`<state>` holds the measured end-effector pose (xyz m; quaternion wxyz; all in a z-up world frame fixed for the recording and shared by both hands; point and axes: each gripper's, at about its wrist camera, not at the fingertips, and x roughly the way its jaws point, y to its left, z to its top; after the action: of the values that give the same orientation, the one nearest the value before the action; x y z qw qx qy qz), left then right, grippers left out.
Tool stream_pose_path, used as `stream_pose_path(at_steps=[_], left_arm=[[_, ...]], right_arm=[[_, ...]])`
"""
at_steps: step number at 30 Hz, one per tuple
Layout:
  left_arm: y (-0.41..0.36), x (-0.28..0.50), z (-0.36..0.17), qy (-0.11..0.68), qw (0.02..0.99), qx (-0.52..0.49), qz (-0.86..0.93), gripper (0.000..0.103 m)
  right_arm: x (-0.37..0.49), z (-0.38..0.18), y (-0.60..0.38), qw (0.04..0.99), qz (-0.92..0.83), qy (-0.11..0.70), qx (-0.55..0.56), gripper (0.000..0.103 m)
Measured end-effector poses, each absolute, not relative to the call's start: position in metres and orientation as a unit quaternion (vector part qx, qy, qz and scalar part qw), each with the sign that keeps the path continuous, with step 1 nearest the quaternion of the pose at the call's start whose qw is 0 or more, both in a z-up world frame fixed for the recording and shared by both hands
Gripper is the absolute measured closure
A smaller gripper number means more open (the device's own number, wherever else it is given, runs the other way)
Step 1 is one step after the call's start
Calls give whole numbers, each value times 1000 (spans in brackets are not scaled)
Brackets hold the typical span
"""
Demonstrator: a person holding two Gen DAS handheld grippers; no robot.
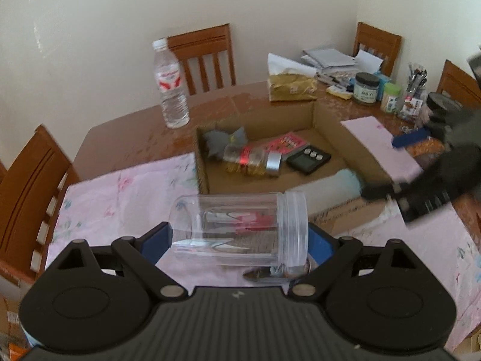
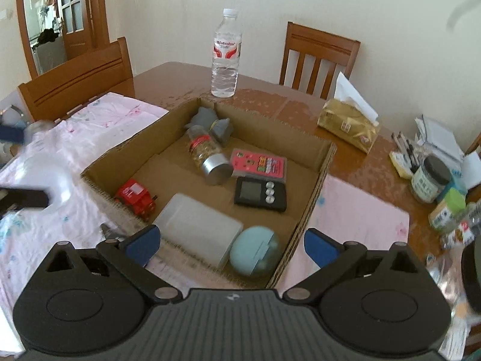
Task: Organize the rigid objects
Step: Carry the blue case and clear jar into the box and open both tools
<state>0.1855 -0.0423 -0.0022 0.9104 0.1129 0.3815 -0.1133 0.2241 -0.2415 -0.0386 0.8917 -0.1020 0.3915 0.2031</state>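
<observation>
Two claws: both up over the table, pretty different jobs right now.
Left claw (image 1: 239, 240): clamped on a clear plastic jar (image 1: 240, 228), blue pads on the base and on the lid end.
Jar axis: sideways, running straight across between the fingers, lid toward the claw's right.
Box (image 1: 318, 120): straight ahead of the left claw and a bit right, just past the jar.
Right claw (image 2: 231, 240): jaws wide apart, holding nothing, hanging over the box's near edge.
Below right claw: white tub (image 2: 197, 230) and teal case (image 2: 255, 251) already in the box.
Nearer hand: left, obviously. My guess is the jar just needs carrying forward and dropping in.
</observation>
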Motion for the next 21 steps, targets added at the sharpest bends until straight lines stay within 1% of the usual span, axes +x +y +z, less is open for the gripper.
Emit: stream_pose_path(at_steps=[5,13,16,19,21], left_arm=[[-53,215,-6,377,909,114,-135,10],[-56,264,-30,390,900,121,-149,10],[-53,276,-35,384,902,124,-151,10],[-50,286,-34,380,903,122,-160,7],[-46,288,-32,374,905,121,-163,4]], right_arm=[[205,-44,-239,890,196,399,-97,0],[187,-49,-232,895,159,410,-71,0],[183,-51,-230,895,143,418,-62,0],[180,-53,-226,895,122,425,-60,0],[178,-55,-224,894,112,430,-54,0]])
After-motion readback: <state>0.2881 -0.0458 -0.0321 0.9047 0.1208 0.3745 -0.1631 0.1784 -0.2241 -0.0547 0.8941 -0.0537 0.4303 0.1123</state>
